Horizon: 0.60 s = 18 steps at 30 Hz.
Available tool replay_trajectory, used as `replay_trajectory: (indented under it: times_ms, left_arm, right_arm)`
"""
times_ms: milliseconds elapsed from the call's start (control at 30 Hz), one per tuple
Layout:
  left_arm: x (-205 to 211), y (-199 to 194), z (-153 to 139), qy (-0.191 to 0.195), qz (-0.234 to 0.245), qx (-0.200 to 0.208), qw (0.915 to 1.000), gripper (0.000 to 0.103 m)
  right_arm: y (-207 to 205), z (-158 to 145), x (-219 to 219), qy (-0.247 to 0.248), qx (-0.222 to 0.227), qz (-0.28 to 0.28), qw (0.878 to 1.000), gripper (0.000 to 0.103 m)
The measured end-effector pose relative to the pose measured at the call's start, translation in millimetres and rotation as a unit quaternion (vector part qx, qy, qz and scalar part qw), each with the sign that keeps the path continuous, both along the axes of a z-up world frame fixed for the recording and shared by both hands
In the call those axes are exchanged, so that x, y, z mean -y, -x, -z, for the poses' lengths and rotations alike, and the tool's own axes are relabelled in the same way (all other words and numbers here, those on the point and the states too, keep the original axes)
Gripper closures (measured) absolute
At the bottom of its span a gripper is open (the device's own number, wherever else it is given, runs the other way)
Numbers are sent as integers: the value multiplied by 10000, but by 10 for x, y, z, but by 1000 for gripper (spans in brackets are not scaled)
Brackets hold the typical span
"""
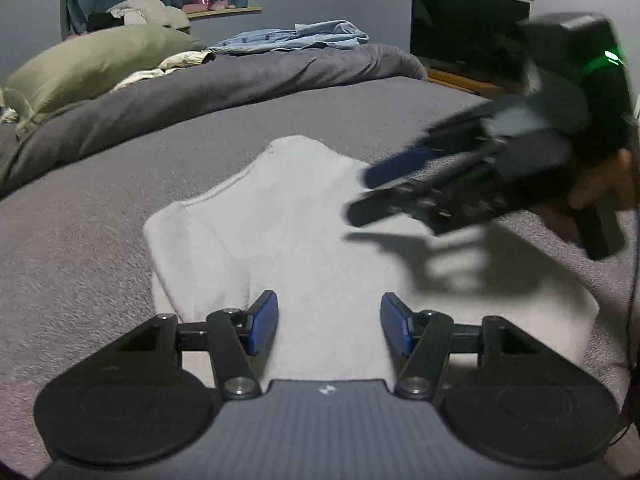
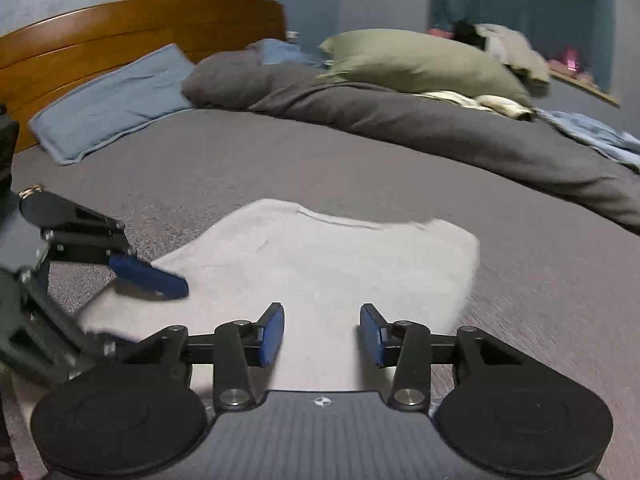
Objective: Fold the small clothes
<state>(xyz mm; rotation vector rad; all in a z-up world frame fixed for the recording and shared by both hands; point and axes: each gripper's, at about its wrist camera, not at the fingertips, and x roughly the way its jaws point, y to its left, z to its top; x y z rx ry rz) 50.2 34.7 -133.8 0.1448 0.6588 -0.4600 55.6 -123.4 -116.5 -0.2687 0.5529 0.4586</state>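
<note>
Along the far edge of the bed (image 1: 100,208), at left: pillow (image 1: 92,64) and bunched duvet (image 1: 240,76), pushed back in a ridge, probably to keep the flat middle free for folding. Further right on that ridge: blue shirt (image 1: 296,36), heaped loosely, perhaps waiting its turn, though that is only a guess.

Toward the near edge, about mid-bed: garment (image 1: 304,216), pale and small. Lies flat and smooth on the cover, narrower at its far end, with a seam line across the far part. Looks doubled over along its left side, so seems partly folded already. Hard to tell what kind of garment.

Over the garment's near edge: left gripper (image 1: 328,324), jaws standing apart, pads empty, only cloth beneath. Points down along the garment's middle, likely placed there to take the near hem or to pin the cloth for the next fold.

Right of that, above the garment's right part: right gripper (image 1: 360,196), smeared by motion. Throws a separate shadow on the cloth, so hangs clear of it, not touching. From its own camera, jaws partly apart with nothing pinched, garment spread below. Carried by a hand (image 1: 592,192) near the bed's right edge, apparently heading for a fresh hold on that side.

Judged overall: between grips, garment released, next fold not yet begun.

Beyond the bed's far right corner: dark screen (image 1: 468,28), no part in the work.
</note>
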Motion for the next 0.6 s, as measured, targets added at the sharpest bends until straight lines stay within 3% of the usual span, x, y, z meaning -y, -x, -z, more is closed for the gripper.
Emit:
replay_trajectory:
  times_ms: [133, 267, 433, 600]
  left_arm:
    - [-138, -105, 131, 287, 10, -203, 9994, 46]
    - [-237, -165, 219, 422, 104, -256, 9987, 46]
    - [-337, -130, 211, 514, 224, -321, 9979, 46]
    - [-344, -14, 153, 378, 107, -160, 9991, 46]
  right_arm:
    - [-329, 54, -185, 324, 4, -399, 9987, 54]
    - [-469, 179, -164, 690, -282, -755, 9944, 50]
    - [-434, 124, 262, 554, -409, -819, 9943, 44]
    - [-309, -52, 505, 298, -606, -484, 9965, 40]
